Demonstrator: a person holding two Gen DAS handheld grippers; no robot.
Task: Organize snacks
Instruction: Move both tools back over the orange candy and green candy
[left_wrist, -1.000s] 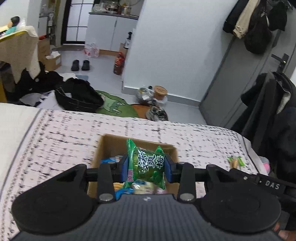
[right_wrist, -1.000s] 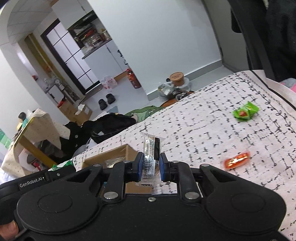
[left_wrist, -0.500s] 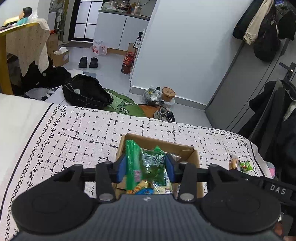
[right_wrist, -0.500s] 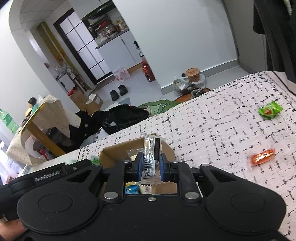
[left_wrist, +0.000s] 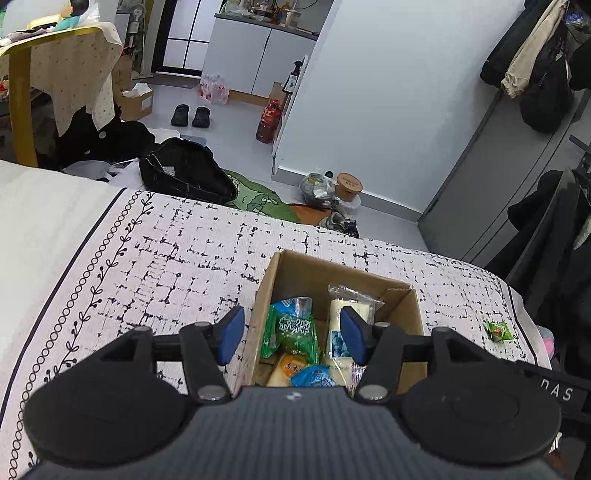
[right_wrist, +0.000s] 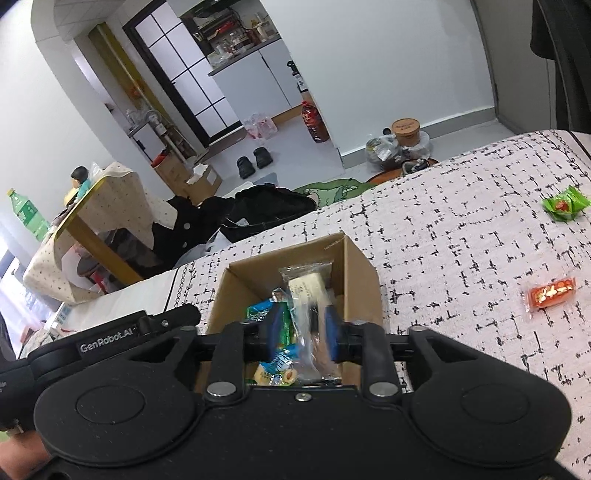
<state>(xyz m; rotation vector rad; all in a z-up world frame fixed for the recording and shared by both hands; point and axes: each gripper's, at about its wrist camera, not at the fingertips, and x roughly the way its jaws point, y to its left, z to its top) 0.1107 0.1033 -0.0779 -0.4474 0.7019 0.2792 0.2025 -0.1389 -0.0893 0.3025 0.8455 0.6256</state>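
1. Bed (left_wrist: 155, 258), soft black-on-white grid cover, fills mid-frame.
2. Cardboard box (left_wrist: 417, 314), stiff and square, sits low centre, crinkly packets piled inside.
3. Left gripper (left_wrist: 291, 334) opening, nothing between, green packet (left_wrist: 295, 336) dropped below.
4. Right gripper (right_wrist: 301, 332) opening around a blurred clear packet (right_wrist: 308, 317).
5. Orange candy (right_wrist: 550, 293) right of it, right hand nearer.

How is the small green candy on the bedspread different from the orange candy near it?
Colour: the green candy has a bright green wrapper with a red spot, while the orange candy is orange-red with pale print. Shape: the green candy looks crumpled and bunched, the orange candy flat and oblong. Place: the green candy lies farther from the cardboard box. Both lie loose on the bedspread, outside the box.
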